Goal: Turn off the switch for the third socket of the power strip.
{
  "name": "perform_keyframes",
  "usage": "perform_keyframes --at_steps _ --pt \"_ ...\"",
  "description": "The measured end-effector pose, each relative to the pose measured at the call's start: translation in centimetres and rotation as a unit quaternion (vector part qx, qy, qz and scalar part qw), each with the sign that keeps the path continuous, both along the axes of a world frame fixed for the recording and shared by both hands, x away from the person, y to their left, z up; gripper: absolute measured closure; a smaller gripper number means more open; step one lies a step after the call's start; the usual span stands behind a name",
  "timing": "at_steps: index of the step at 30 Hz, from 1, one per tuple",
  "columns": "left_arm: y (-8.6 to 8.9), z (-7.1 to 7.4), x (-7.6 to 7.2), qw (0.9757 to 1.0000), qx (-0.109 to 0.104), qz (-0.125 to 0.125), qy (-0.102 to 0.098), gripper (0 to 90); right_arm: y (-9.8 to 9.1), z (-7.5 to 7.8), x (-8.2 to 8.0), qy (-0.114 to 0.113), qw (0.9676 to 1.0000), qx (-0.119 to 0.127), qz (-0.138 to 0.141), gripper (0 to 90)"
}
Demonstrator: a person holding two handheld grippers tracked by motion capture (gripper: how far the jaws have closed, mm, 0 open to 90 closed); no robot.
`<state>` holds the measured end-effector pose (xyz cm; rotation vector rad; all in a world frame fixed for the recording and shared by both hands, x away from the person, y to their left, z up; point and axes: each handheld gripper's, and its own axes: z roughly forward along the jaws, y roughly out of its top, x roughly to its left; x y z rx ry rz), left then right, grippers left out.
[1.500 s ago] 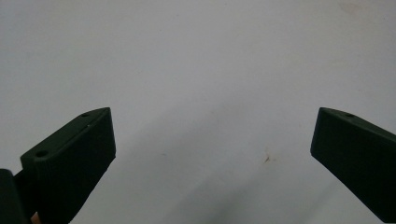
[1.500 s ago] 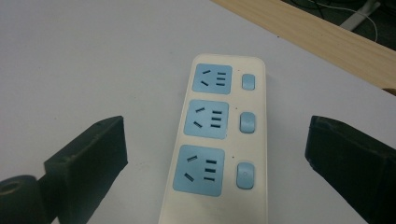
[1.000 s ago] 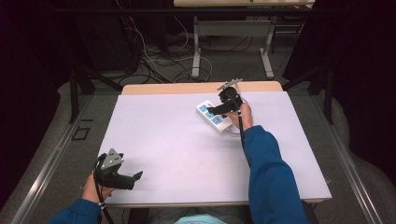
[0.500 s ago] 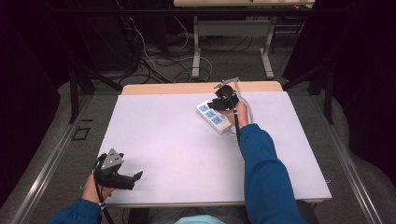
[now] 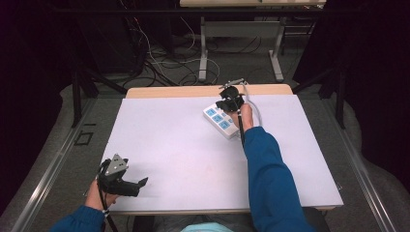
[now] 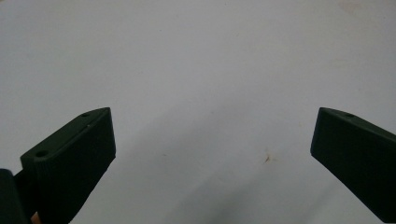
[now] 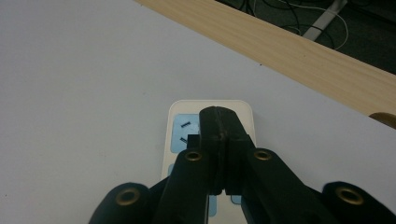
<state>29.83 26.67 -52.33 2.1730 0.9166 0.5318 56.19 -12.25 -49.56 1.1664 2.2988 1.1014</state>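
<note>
Now, R gripper [image 7: 223, 133]: jaws just closed, pads seen pressed together, nothing visibly held between; tips over far end of power strip [image 7: 177, 133].
Change vs 1 s ago: R jaws were apart, now shut; hand barely shifted.
Meaning: judged a press/poke on strip's end, not a grasp.
Strip loc: upper centre of high view, white mat [image 5: 169, 140].
L gripper [image 6: 212, 154]: jaws wide, empty, lower left.
Writing: none legible.

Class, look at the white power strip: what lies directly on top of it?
The right claw, shut, sits over the power strip; one blue socket shows beside it. The sockets beneath the claw are covered.
</note>
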Motion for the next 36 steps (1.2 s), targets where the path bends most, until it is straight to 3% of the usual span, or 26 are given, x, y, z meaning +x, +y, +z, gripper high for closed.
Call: perform_keyframes --at_steps 6,20,25,27,34,36 --pt "0.0 0.0 0.0 1.0000 0.002 -0.001 0.004 0.2 0.2 -0.5 0.5 -0.005 0.9998 -0.013 -0.015 90.0" --pt "0.1 0.0 0.1 1.0000 0.002 -0.001 0.005 0.2 1.3 -1.9 1.8 0.009 0.9984 -0.029 -0.048 90.0" --pt "0.1 0.0 0.1 1.0000 0.001 0.000 0.005 0.2 1.6 -2.5 2.3 0.006 0.9985 -0.027 -0.046 90.0" --pt "0.0 0.0 0.1 1.0000 -0.001 -0.001 0.006 0.2 1.7 -2.6 2.3 0.022 0.9977 -0.034 -0.055 90.0" --pt "0.0 -0.1 0.1 1.0000 -0.002 0.000 0.004 0.2 1.7 -3.2 2.7 0.032 0.9969 -0.046 -0.055 90.0" --pt "0.0 -0.1 0.1 1.0000 -0.004 0.000 0.006 0.2 1.8 -3.3 2.7 0.026 0.9968 -0.049 -0.058 90.0"
